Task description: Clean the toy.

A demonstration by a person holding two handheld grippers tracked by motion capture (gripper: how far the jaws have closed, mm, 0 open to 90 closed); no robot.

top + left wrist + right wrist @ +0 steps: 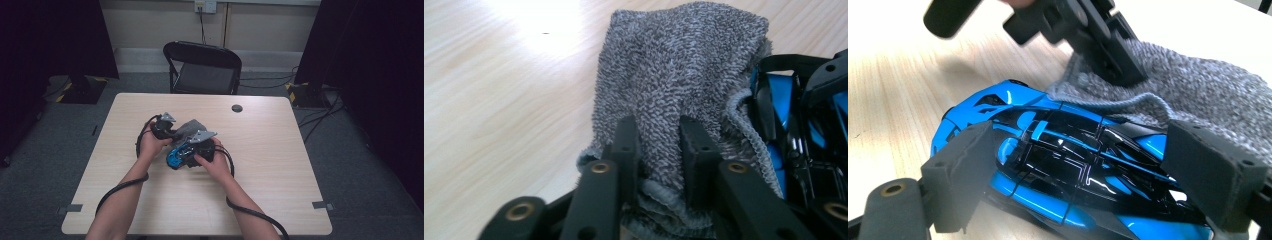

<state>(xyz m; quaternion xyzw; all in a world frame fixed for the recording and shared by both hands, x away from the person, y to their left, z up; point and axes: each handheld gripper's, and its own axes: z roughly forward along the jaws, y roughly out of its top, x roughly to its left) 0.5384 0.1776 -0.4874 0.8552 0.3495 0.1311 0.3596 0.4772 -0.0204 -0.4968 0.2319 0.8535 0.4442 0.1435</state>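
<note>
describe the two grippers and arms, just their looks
Both grippers, left gripper and right gripper, are black, each topped with a grey three-cornered plate. A thick black cable trails from each. The jaws are flat black bars with brass-coloured rivets. Forearms are bare, no sleeves.

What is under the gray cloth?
The cloth lies over one end of the blue toy car, beside the table. That end of the car is covered, so it cannot be seen.

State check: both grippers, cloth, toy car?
left gripper: fingers shut on the grey cloth
right gripper: fingers clamp the toy car's sides
grey cloth: bunched, lying against the car
toy car: upright on the table
</note>
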